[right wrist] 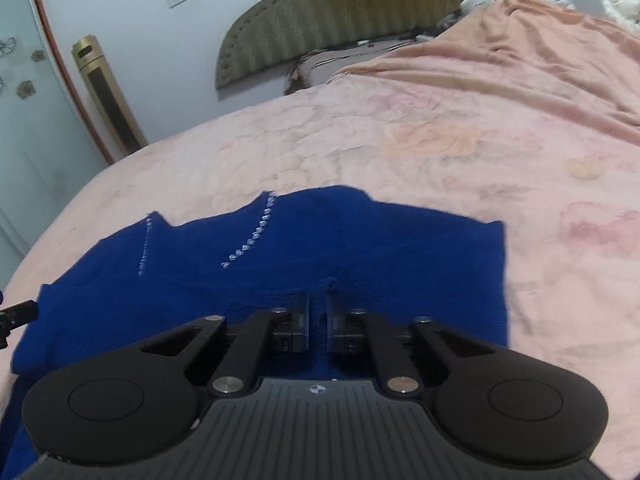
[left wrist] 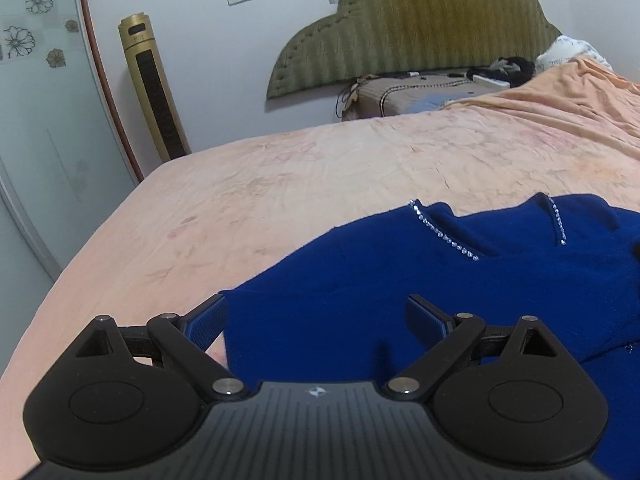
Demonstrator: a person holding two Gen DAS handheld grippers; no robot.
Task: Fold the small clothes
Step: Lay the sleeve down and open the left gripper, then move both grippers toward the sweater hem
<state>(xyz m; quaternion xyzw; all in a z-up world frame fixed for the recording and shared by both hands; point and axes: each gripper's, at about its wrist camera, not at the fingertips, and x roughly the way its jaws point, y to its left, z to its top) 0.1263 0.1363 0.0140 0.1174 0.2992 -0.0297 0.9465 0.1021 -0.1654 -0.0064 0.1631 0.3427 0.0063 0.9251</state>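
Note:
A dark blue knit top (left wrist: 420, 280) with rhinestone trim at the neckline lies flat on a pink bedsheet (left wrist: 280, 184). My left gripper (left wrist: 316, 312) is open, its blue-padded fingers spread just above the top's left edge. In the right wrist view the same blue top (right wrist: 360, 248) fills the lower middle. My right gripper (right wrist: 318, 308) has its jaws nearly together, pinching a raised fold of the blue fabric. The tip of the left gripper shows at the far left edge (right wrist: 16, 312).
The bed (right wrist: 480, 140) stretches away to a green padded headboard (left wrist: 420, 28). A gold tower fan (left wrist: 154, 88) stands by the wall at left beside a glass door (left wrist: 36, 100). An orange blanket (left wrist: 560, 96) and small items lie near the headboard.

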